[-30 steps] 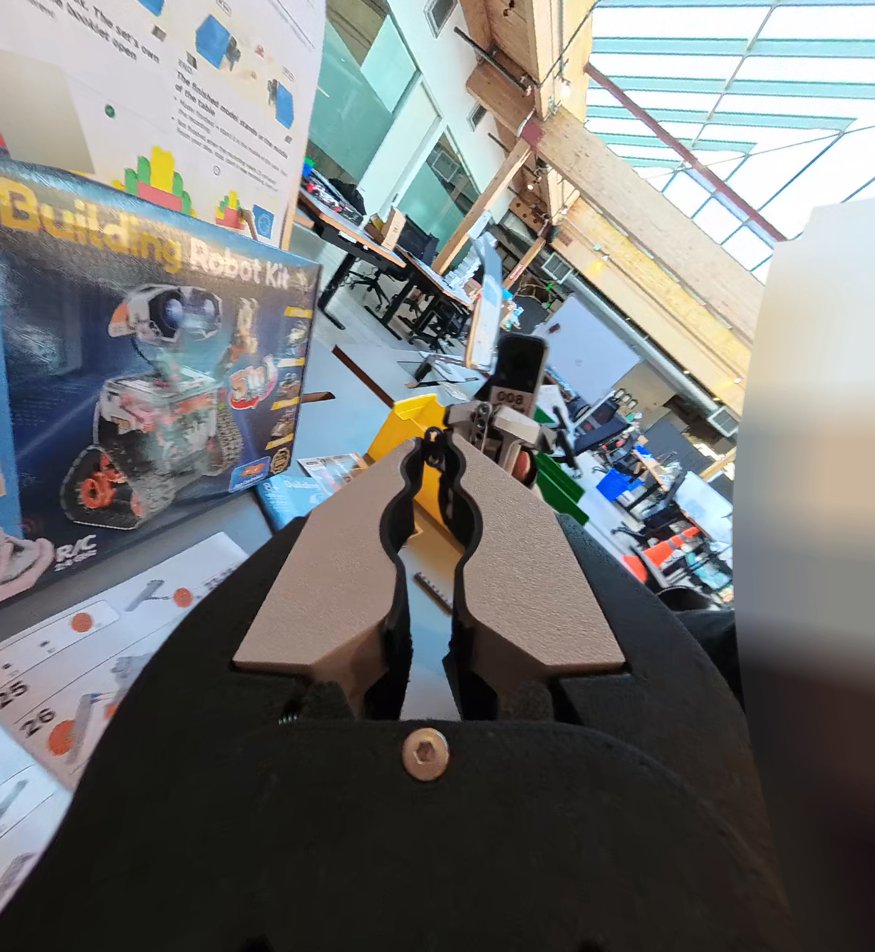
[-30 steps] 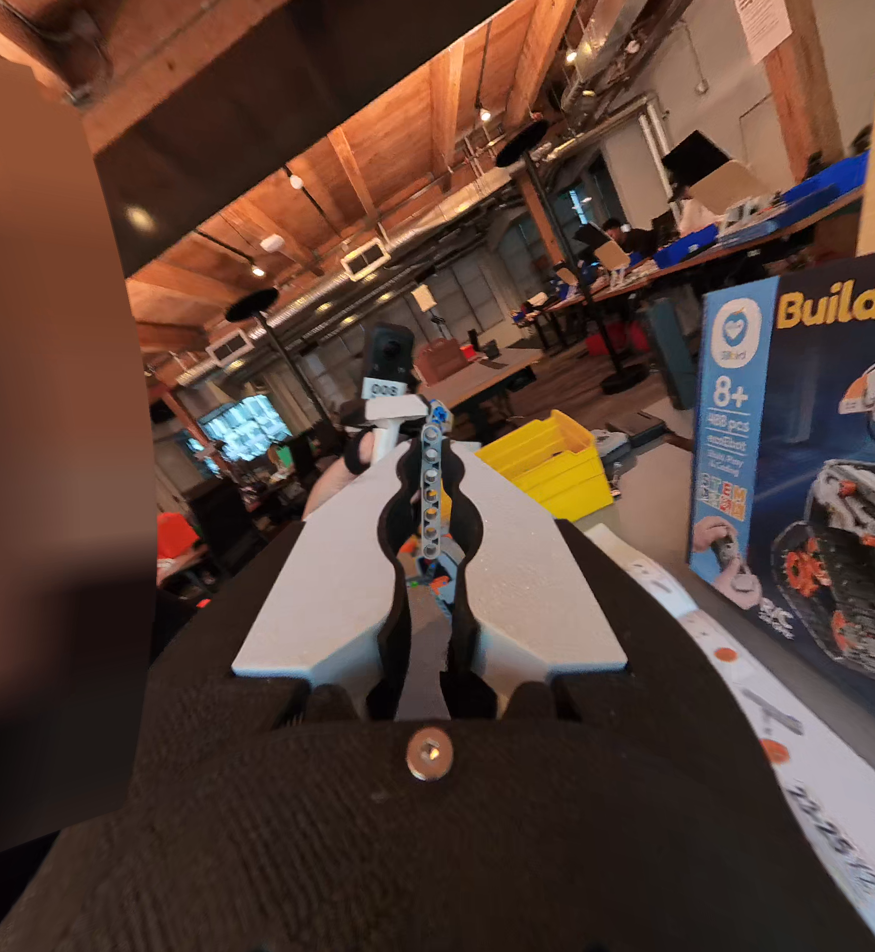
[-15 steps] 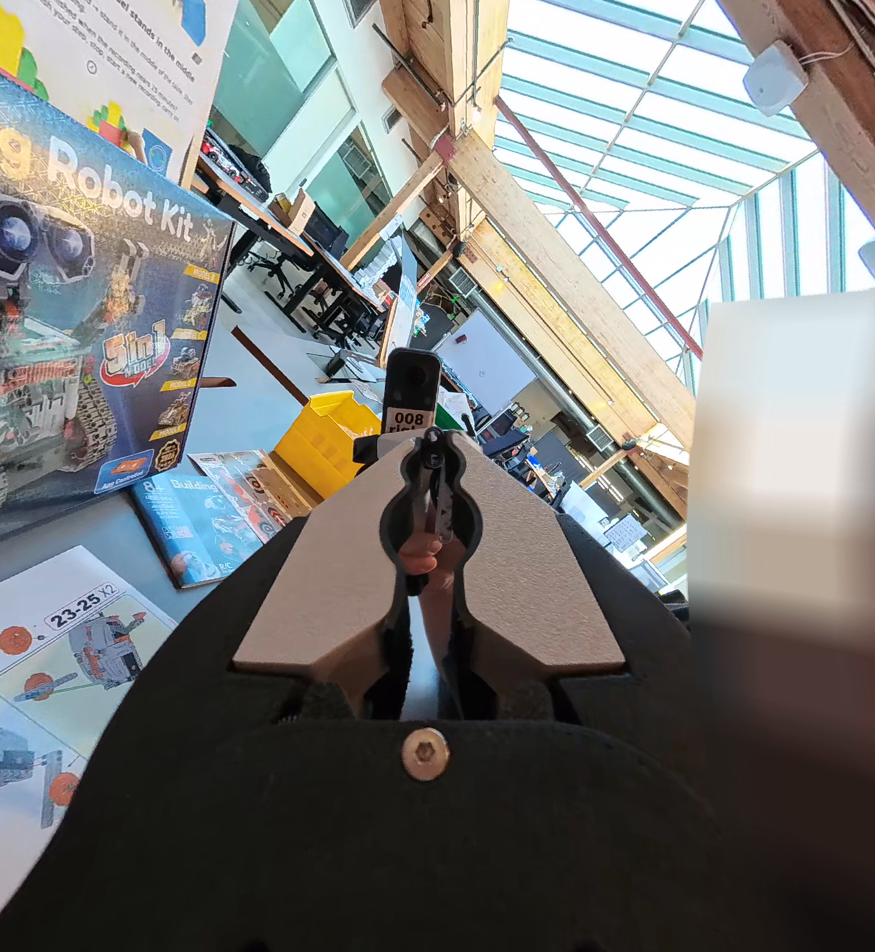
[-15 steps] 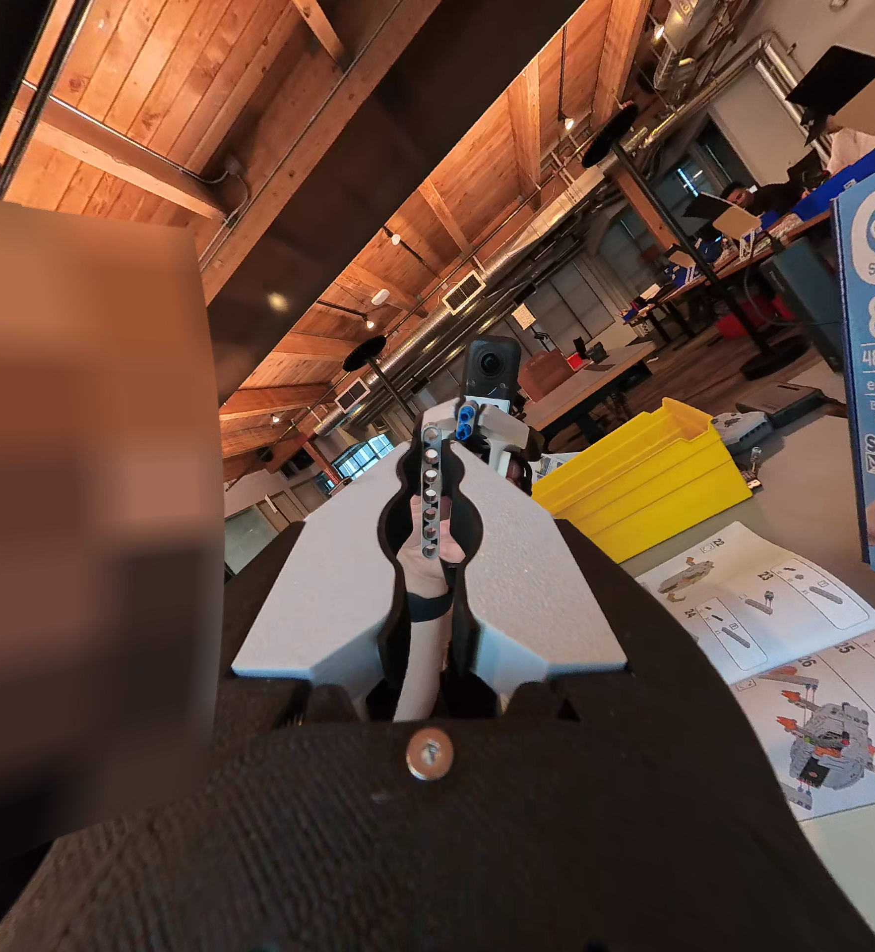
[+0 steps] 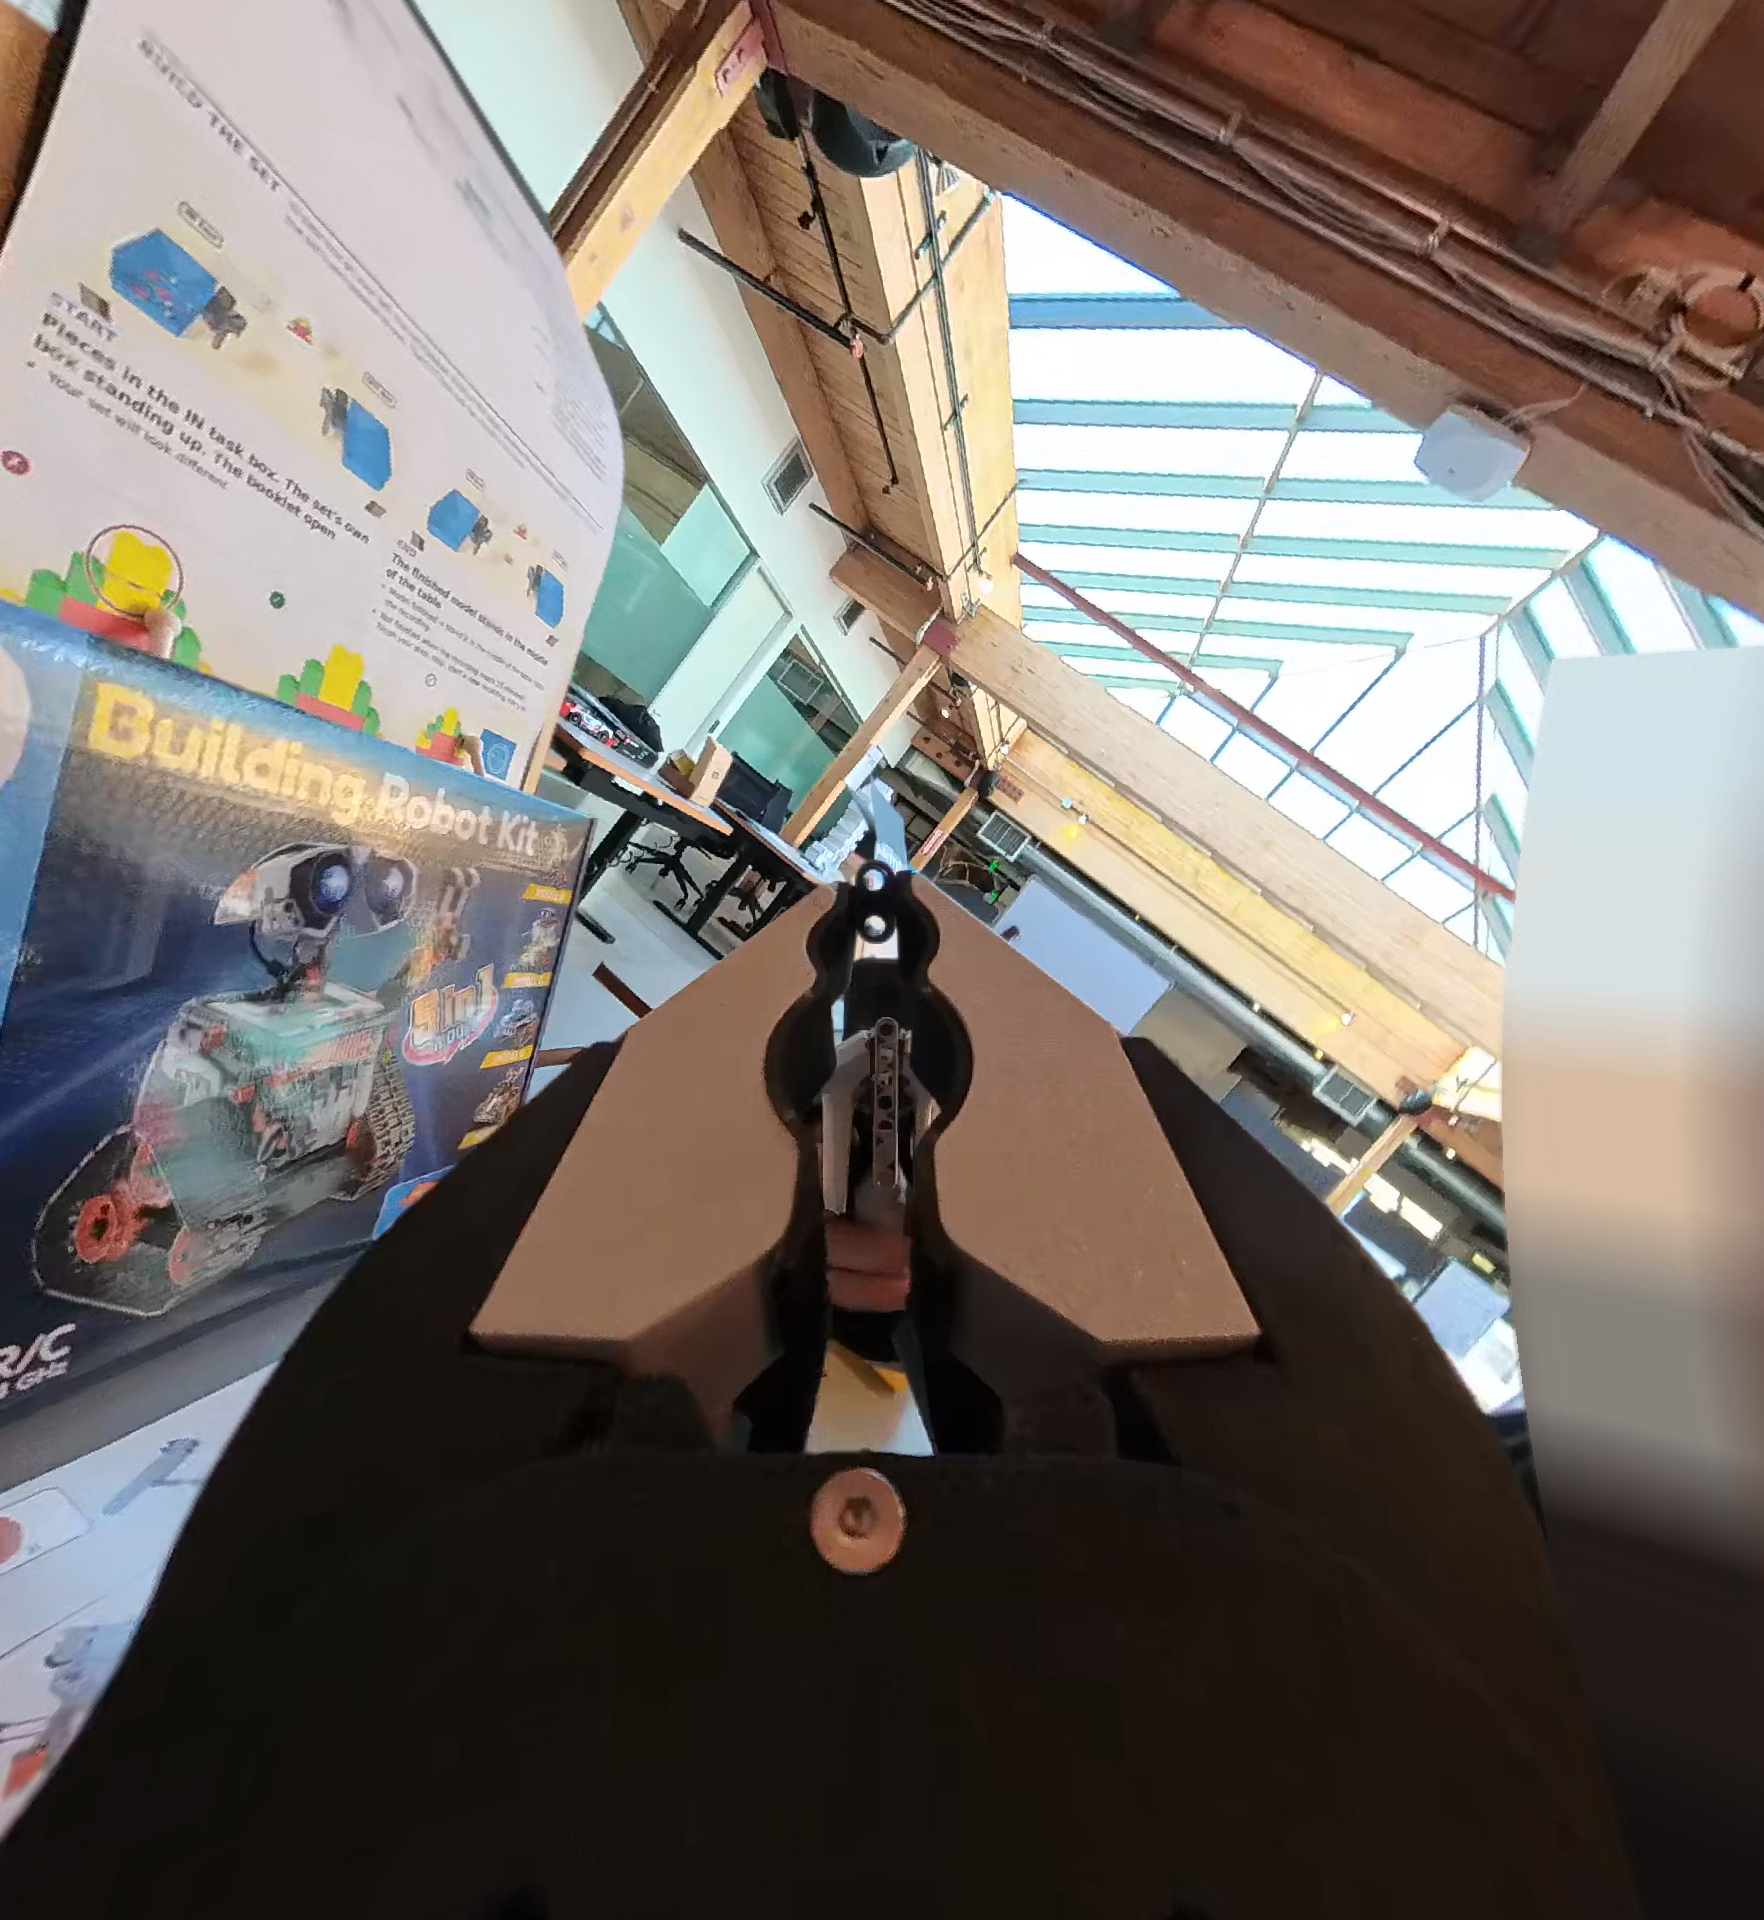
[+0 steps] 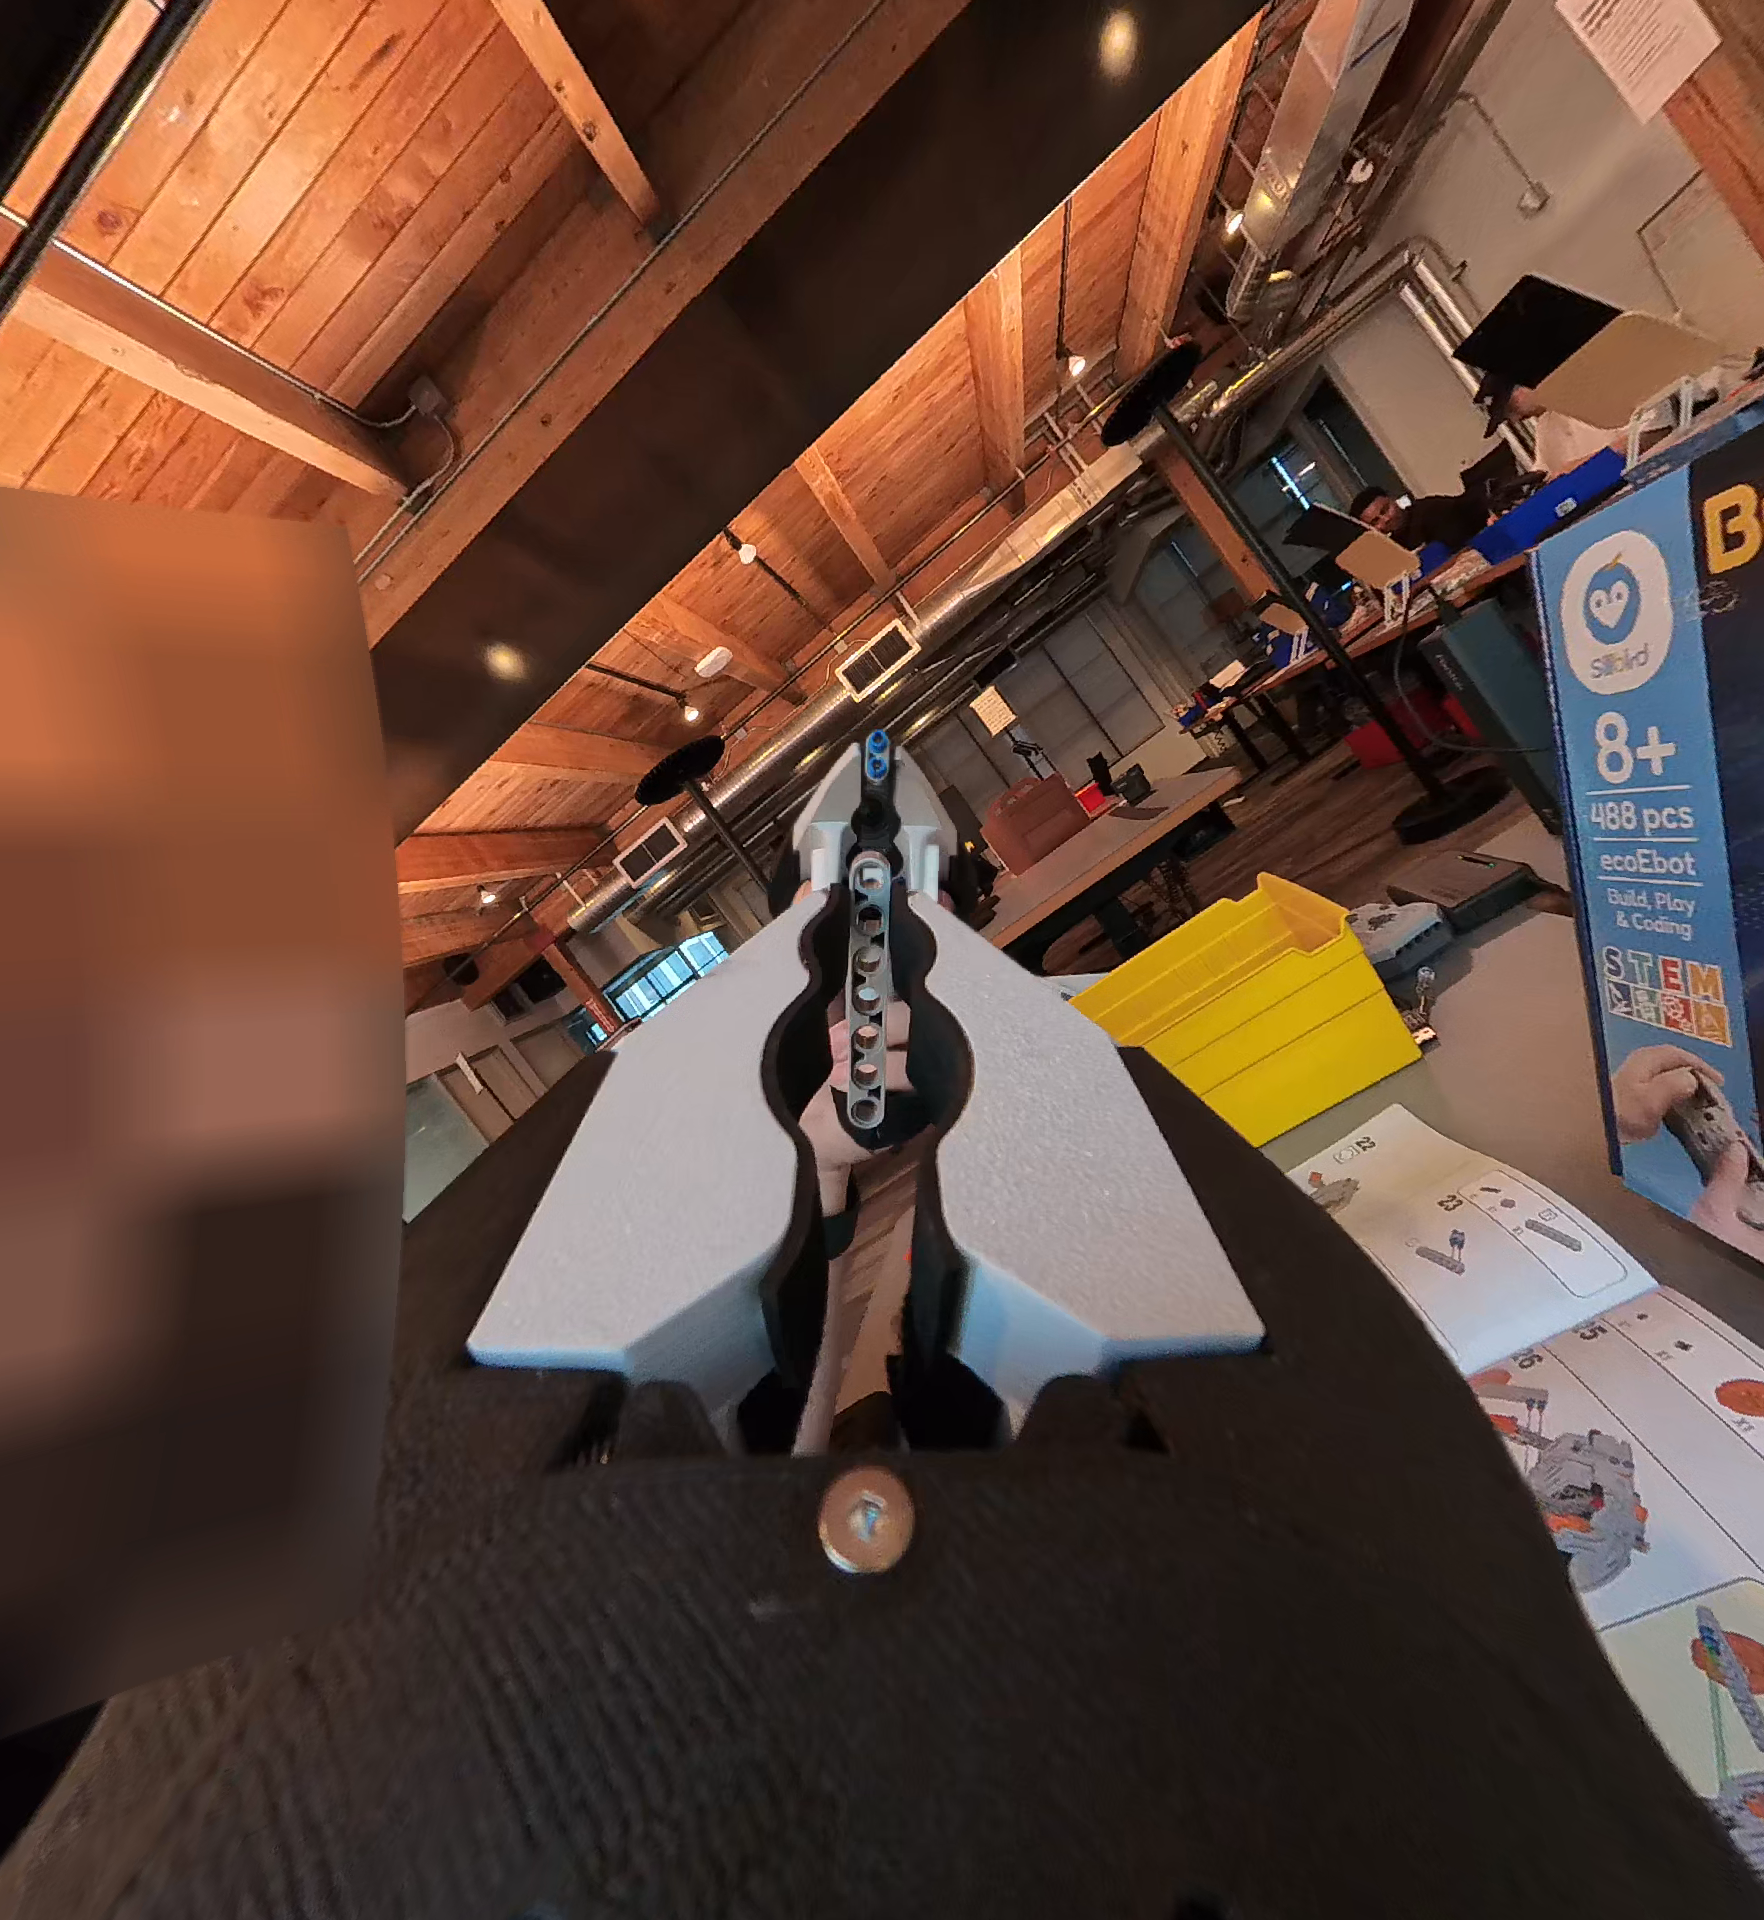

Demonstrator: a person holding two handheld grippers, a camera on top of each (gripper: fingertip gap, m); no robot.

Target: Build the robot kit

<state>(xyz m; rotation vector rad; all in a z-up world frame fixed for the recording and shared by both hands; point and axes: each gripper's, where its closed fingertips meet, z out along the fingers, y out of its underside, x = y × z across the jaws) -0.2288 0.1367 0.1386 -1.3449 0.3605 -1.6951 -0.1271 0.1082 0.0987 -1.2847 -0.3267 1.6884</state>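
Observation:
My left gripper point(image 5: 873, 896) has tan fingers and is shut on a small black holed piece point(image 5: 872, 914) at its tip. My right gripper point(image 6: 873, 883) has grey fingers and is shut on a long grey holed beam point(image 6: 867, 1003), which stands up between its fingers. Both grippers are raised in the air and face each other tip to tip. In the right wrist view the left gripper point(image 6: 862, 831) sits just beyond the beam's top end, with a small blue pin piece point(image 6: 876, 753) at its tip. In the left wrist view the beam point(image 5: 883, 1091) shows through the finger gap.
A blue robot-kit box point(image 5: 234, 987) stands on the table and also shows in the right wrist view point(image 6: 1688, 831). A yellow bin point(image 6: 1262, 997) stands behind an open instruction booklet point(image 6: 1584, 1351). A white poster point(image 5: 286, 364) stands behind the box. The left gripper's tips are roughly 12 centimetres from the right gripper's.
Both grippers have tilted further upward and drawn closer, tip to tip. The left wrist view has swung back toward the box. Each gripper still holds its piece.

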